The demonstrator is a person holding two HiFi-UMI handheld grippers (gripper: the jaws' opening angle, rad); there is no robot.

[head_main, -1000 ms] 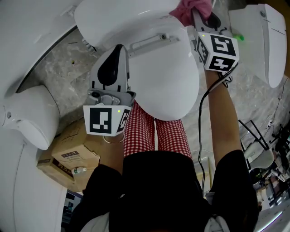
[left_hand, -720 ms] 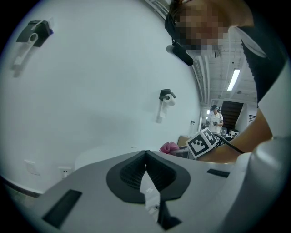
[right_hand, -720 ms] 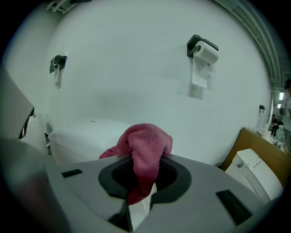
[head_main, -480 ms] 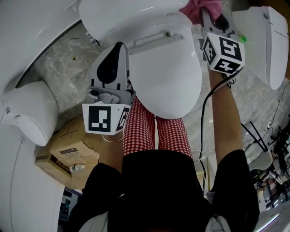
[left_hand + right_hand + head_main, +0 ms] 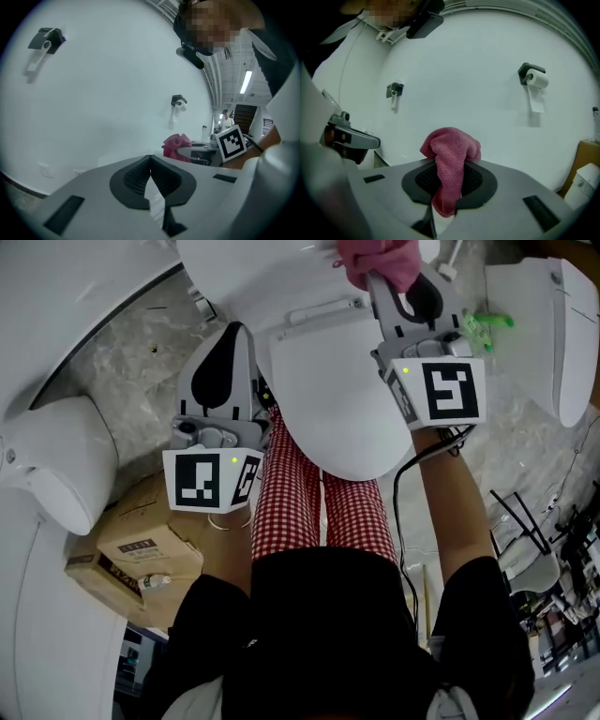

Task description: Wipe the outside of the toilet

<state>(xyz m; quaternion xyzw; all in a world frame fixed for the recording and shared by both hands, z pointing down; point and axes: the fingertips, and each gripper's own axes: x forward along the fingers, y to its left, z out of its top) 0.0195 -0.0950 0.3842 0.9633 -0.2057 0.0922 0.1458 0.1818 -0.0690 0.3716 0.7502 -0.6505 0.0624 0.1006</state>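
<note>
In the head view, my right gripper (image 5: 386, 282) holds a pink cloth (image 5: 375, 257) over the back of the toilet (image 5: 337, 399), near the lid's hinge. My left gripper (image 5: 234, 334) is just beside the lid, on the left of the picture. In the left gripper view, its jaws are together with nothing between them. In the right gripper view, the jaws are clamped on the cloth, which bunches above them.

cardboard box (image 5: 141, 549), toilet-paper roll (image 5: 536, 79), red-checked trousers (image 5: 281, 512)

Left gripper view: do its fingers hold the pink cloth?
No, its fingers meet empty; the right gripper holds the pink cloth.
</note>
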